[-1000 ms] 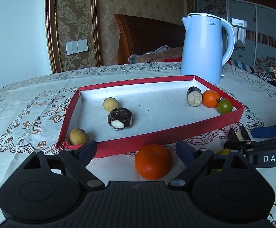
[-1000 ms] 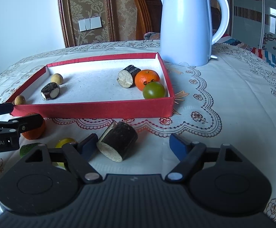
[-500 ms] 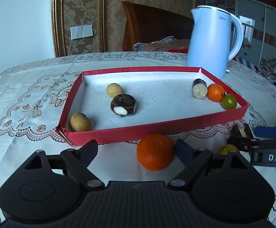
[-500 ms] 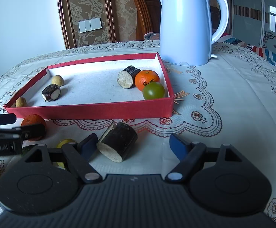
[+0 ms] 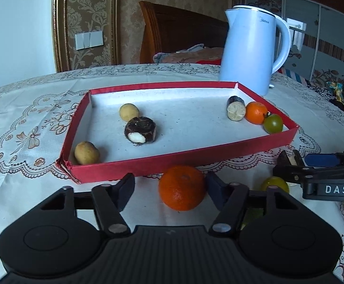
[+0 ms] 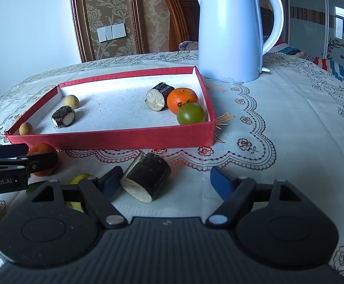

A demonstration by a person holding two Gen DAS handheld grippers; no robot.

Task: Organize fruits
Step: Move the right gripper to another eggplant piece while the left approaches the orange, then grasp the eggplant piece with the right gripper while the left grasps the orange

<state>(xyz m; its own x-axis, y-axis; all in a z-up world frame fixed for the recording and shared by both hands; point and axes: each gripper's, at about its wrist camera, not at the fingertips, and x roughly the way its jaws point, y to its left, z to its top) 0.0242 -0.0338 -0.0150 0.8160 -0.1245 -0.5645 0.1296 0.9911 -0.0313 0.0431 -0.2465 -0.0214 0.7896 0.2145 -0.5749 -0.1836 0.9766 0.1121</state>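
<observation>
A red-walled tray holds two pale round fruits, two dark cut pieces, a small orange and a green tomato. In front of it a larger orange lies on the cloth between the jaws of my left gripper. These jaws are closing: the right pad is at the orange's skin and the left pad is still apart. My right gripper is closing slowly around a dark cut piece that rests next to its left pad, with a wide gap on the right.
A pale blue kettle stands behind the tray's right corner. A yellow-green fruit lies between the two grippers, partly hidden. A lace cloth covers the round table, and a wooden chair stands behind it.
The left gripper's jaws have drawn in toward the orange and its view has tilted slightly. The right jaws have narrowed a little. No fruit has moved.
</observation>
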